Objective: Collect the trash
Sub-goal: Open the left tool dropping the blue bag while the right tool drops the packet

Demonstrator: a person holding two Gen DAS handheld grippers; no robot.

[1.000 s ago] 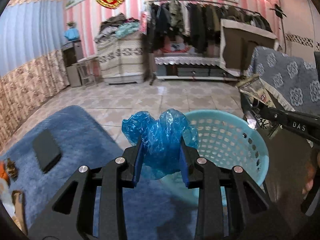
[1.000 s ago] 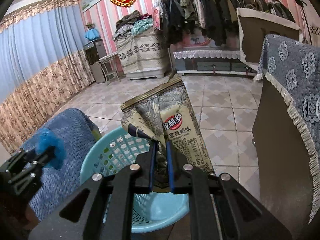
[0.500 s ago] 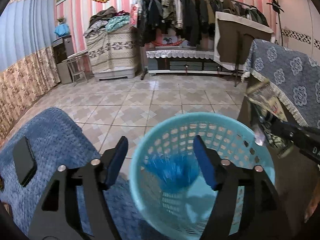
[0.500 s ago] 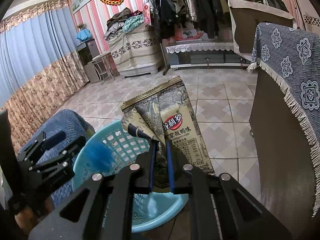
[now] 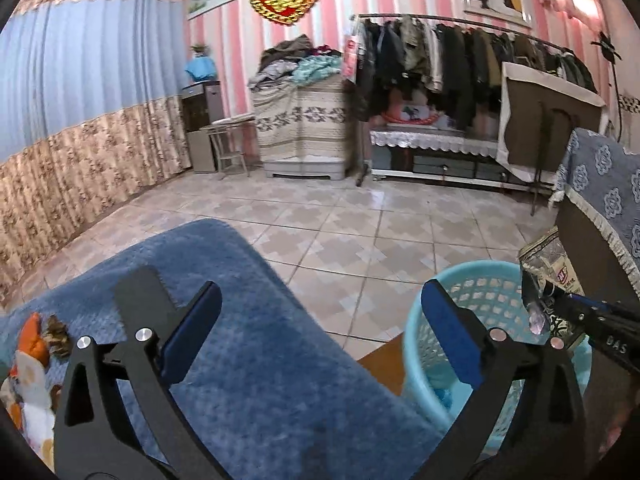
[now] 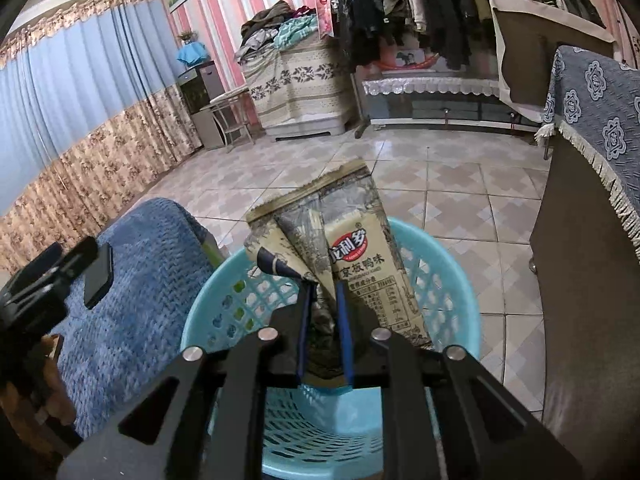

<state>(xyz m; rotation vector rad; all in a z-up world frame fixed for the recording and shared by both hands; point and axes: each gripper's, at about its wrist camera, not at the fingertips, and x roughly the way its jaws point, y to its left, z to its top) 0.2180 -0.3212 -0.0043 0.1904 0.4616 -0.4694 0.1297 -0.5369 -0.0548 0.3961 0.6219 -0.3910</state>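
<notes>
My left gripper point(image 5: 320, 312) is open wide and empty, over the blue blanket point(image 5: 256, 344) beside the light-blue basket point(image 5: 472, 292). A scrap of the blue plastic bag point(image 5: 444, 394) shows inside the basket. My right gripper point(image 6: 323, 292) is shut on a snack wrapper point(image 6: 360, 256), printed in beige and grey with a red logo, and holds it upright over the basket point(image 6: 448, 264). In the left wrist view the wrapper point(image 5: 554, 256) and the right gripper point(image 5: 560, 304) show at the right, above the basket's rim.
A black phone-like slab point(image 6: 98, 276) lies on the blanket. Colourful packets point(image 5: 28, 360) lie at the blanket's left end. A dark cabinet with a patterned cloth point(image 6: 592, 128) stands to the right of the basket. Tiled floor point(image 5: 360, 220) stretches to a clothes rack.
My left gripper opened and dropped the blue plastic bag into the basket, then swung left over the blanket. My right gripper kept the wrapper and moved over the basket.
</notes>
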